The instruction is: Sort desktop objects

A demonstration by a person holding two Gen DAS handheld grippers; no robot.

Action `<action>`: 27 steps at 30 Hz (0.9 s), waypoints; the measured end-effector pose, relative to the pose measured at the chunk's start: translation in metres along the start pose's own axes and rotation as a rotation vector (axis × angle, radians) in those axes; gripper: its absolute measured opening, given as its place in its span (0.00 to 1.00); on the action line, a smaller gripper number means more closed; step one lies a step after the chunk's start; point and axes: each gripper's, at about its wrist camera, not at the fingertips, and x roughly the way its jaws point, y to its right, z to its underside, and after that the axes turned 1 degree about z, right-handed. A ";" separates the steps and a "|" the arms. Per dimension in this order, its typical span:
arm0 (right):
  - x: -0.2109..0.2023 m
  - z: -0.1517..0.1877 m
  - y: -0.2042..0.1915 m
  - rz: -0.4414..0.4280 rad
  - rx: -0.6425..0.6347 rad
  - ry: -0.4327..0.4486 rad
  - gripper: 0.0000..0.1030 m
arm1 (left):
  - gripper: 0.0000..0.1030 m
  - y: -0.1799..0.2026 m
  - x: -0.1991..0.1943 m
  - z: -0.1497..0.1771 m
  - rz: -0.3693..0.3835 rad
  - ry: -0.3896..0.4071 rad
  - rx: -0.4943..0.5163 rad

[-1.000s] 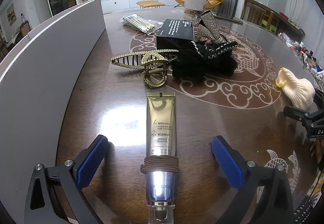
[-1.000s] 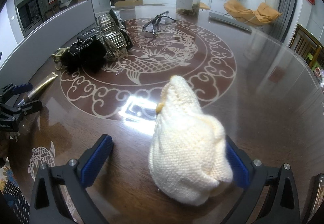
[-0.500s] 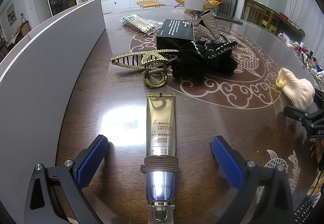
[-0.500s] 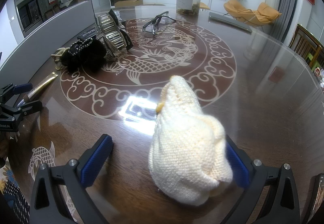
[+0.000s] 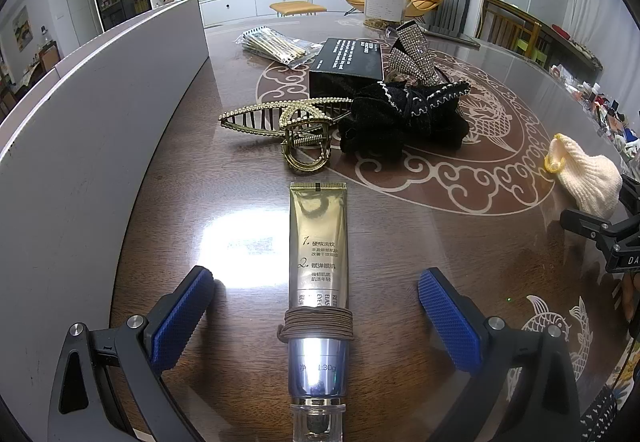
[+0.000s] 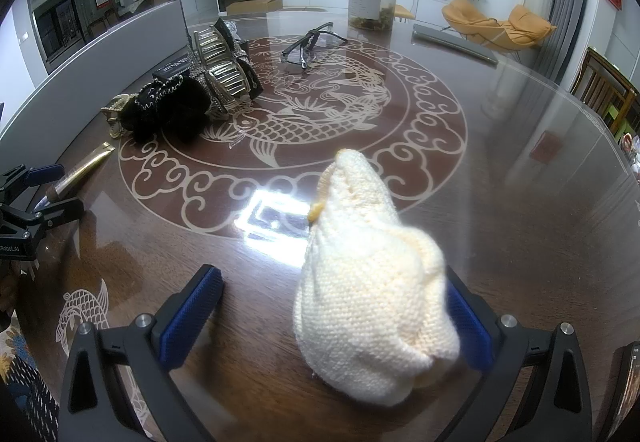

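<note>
My left gripper (image 5: 316, 306) sits with jaws released, straddling the gold eye-cream tube (image 5: 319, 254) (a brown hair tie (image 5: 316, 324) wraps its neck) on the bench (image 5: 460, 242). My right gripper (image 6: 334, 318) is likewise spread wide around the cream knitted pouch (image 6: 372, 306).

Nothing has visibly changed over the last second. The left tongs (image 5: 316, 316) and right tongs (image 6: 332, 316) show no shift, and no object on the dark patterned wooden surface (image 5: 460, 242) has moved.
</note>
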 end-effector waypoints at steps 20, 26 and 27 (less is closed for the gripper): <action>-0.002 0.000 0.000 -0.002 0.004 0.001 1.00 | 0.27 0.001 -0.018 0.002 0.007 0.003 -0.001; -0.007 -0.001 0.011 -0.078 0.030 -0.025 1.00 | 0.27 0.006 -0.044 0.009 0.032 0.043 0.005; -0.009 -0.002 0.013 -0.104 0.048 -0.028 1.00 | 0.27 0.007 -0.046 0.009 0.032 0.048 0.012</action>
